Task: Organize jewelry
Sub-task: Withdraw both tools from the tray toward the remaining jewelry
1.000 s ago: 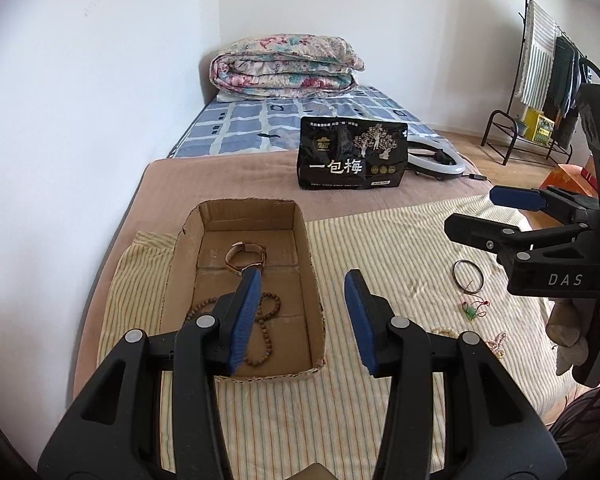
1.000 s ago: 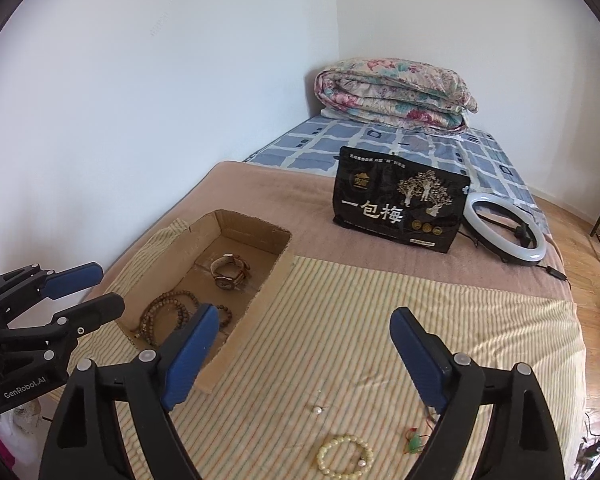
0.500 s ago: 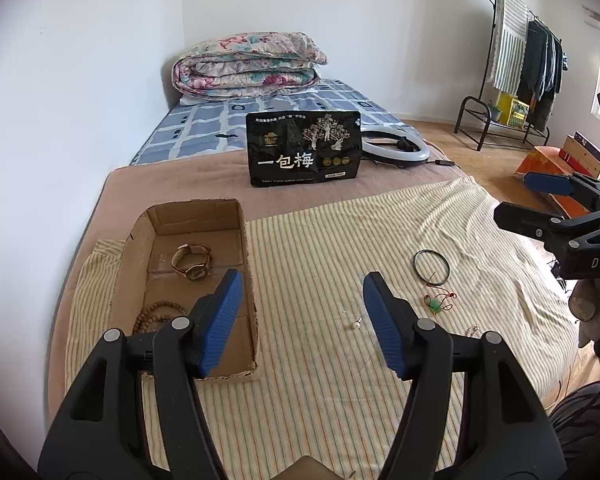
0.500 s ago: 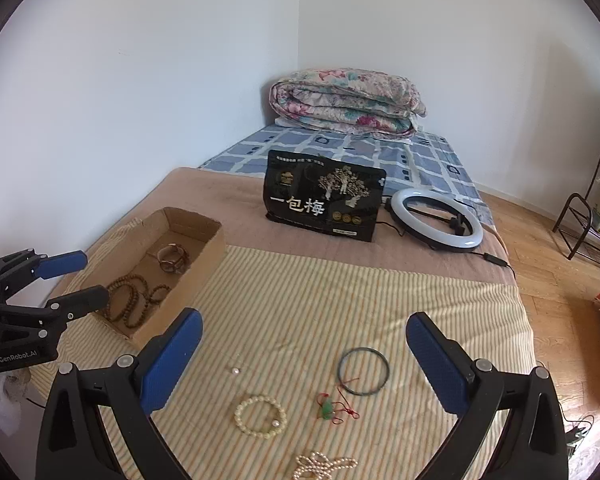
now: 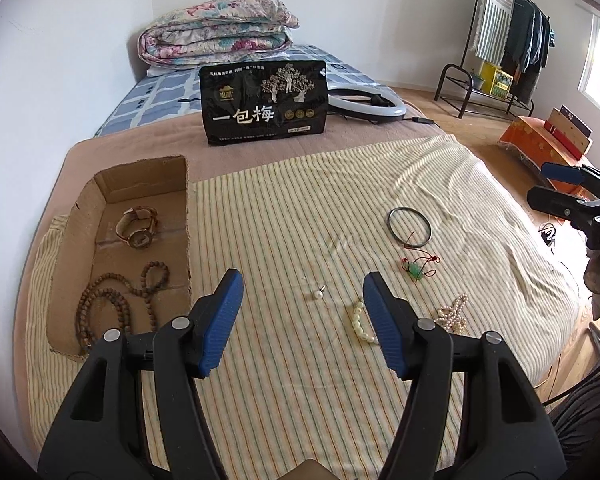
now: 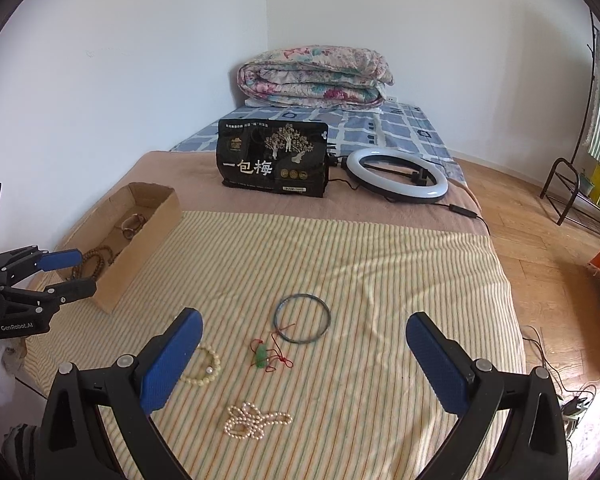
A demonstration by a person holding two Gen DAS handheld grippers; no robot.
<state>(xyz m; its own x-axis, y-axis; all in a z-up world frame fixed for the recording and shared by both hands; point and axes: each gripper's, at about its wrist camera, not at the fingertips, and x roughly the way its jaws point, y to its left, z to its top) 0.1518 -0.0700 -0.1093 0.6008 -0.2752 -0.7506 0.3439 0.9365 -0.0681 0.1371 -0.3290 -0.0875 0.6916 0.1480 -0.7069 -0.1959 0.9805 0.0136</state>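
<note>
A cardboard box at the left of the striped cloth holds a watch and wooden bead strings. Loose on the cloth lie a dark bangle, a green pendant on red cord, a cream bead bracelet, a pearl necklace and a small pearl stud. My left gripper hangs open over the stud, holding nothing. My right gripper stands wide open above the bangle and pendant, also with nothing in it.
A black snack bag stands upright behind the cloth, with a ring light and its cable beside it. A folded quilt lies at the head of the bed. A white wall runs along the left; wooden floor and a clothes rack are on the right.
Both grippers have moved right across the bed, away from the box and over the loose jewelry. The left jaws have spread wider; the right jaws opened a little more.
</note>
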